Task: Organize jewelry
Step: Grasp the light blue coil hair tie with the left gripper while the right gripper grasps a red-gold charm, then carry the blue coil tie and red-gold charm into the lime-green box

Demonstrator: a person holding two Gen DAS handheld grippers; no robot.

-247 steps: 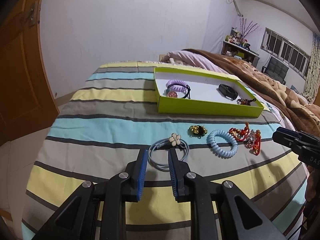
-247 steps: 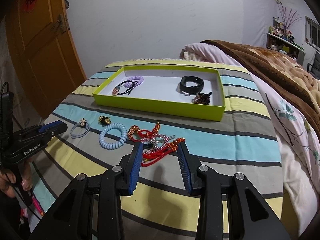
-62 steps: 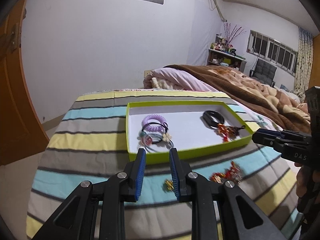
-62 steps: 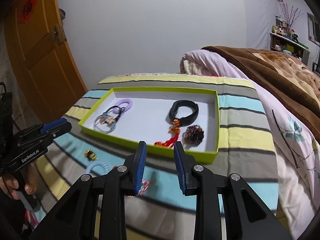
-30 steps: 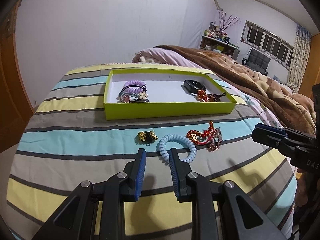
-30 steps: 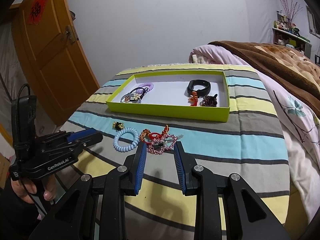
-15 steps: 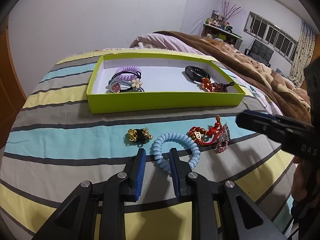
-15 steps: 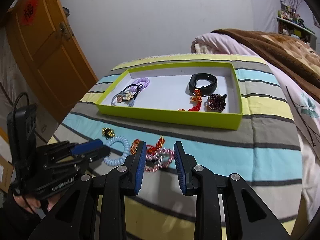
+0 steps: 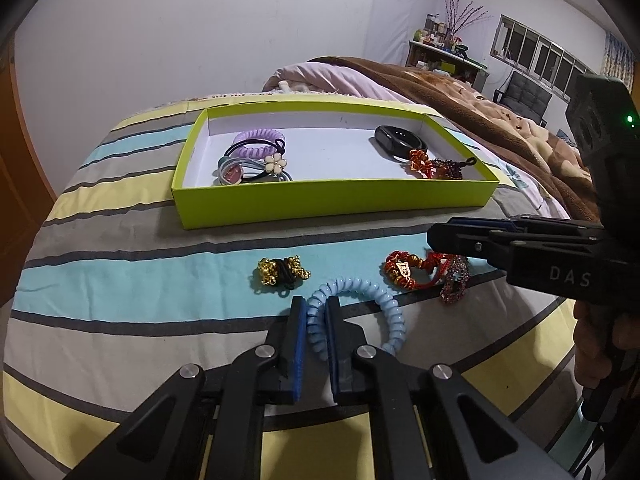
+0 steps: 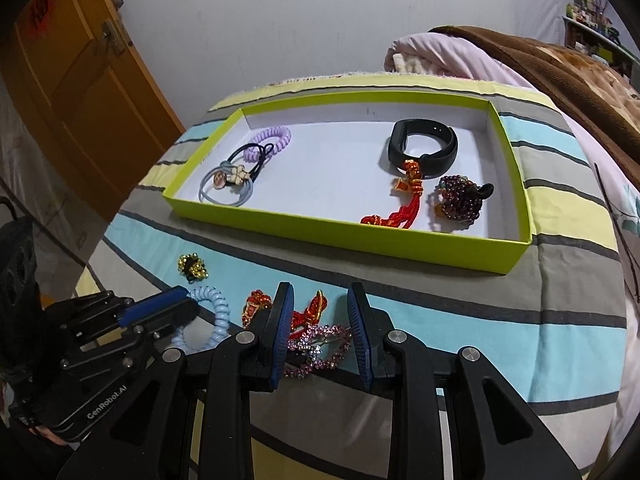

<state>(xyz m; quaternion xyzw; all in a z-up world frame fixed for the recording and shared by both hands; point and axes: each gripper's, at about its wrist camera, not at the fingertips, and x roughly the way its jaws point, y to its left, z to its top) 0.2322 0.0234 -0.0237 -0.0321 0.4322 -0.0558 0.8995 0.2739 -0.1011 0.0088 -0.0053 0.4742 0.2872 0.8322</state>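
Both hand-held grippers have dropped to the bed, the left hand-held gripper (image 9: 316,320) closing on the blue coil tie (image 9: 360,300), the right hand-held gripper (image 10: 320,332) closing around the pink clip (image 10: 320,346), while several pieces already lie in the green box (image 10: 400,254).

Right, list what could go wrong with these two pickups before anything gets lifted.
1. The left tool is closing on just one side of the blue coil hair tie; the springy loop may stretch or slip out.
2. The right tool is closing over the pink rhinestone clip, which lies tangled with the red knotted charm; both may come up together, or one may drop short of the green box.
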